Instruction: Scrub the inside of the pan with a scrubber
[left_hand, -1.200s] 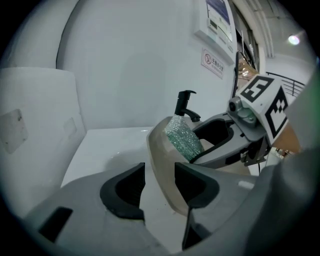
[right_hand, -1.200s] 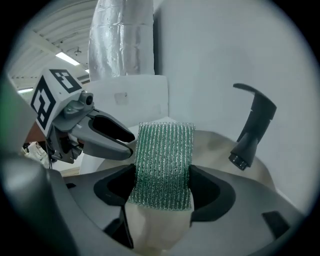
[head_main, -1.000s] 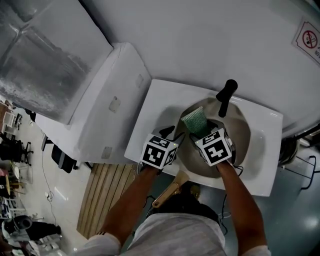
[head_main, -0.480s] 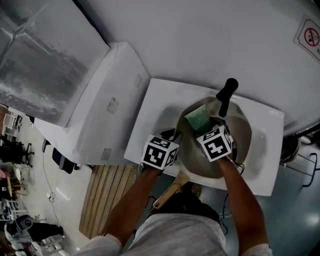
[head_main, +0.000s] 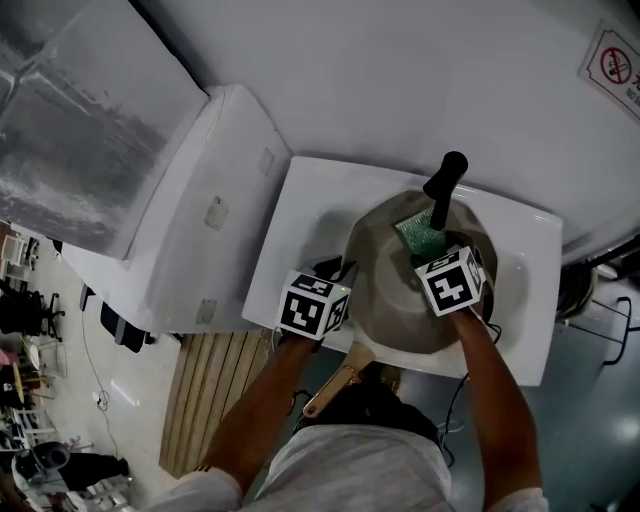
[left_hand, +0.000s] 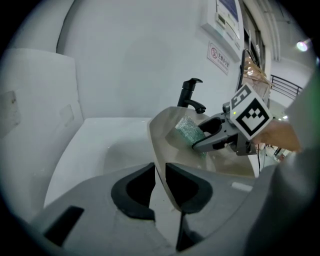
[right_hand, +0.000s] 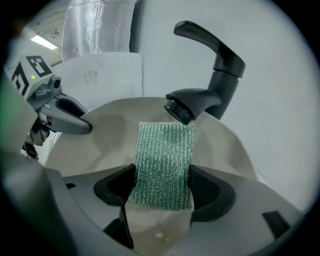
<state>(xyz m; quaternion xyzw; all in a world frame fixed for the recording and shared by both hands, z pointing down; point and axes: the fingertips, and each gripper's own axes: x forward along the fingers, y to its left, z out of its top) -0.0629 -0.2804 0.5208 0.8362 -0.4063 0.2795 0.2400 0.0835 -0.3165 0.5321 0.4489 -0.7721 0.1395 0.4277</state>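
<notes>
A beige pan (head_main: 385, 295) sits in the white sink (head_main: 310, 200), its wooden handle (head_main: 340, 378) pointing toward me. My left gripper (head_main: 341, 270) is at the pan's left rim (left_hand: 156, 145). Its jaws are closing, with the rim between the two pads (left_hand: 135, 187). My right gripper (head_main: 426, 256) is shut on a green mesh scrubber (right_hand: 162, 165), held upright inside the pan just below the black faucet (right_hand: 210, 85). The left gripper view shows the scrubber (left_hand: 188, 131) against the pan's far inner wall. The right gripper view shows the left gripper (right_hand: 82, 125) at the rim.
The black faucet (head_main: 445, 185) stands at the sink's back edge, close over the scrubber. A white appliance (head_main: 200, 220) flanks the sink on the left. A slatted wooden mat (head_main: 210, 380) lies on the floor below. A cable hangs at the right of the sink.
My right gripper has carried the scrubber to the right and back, from the pan's left side to under the faucet. The left gripper has stayed at the pan's left rim.
</notes>
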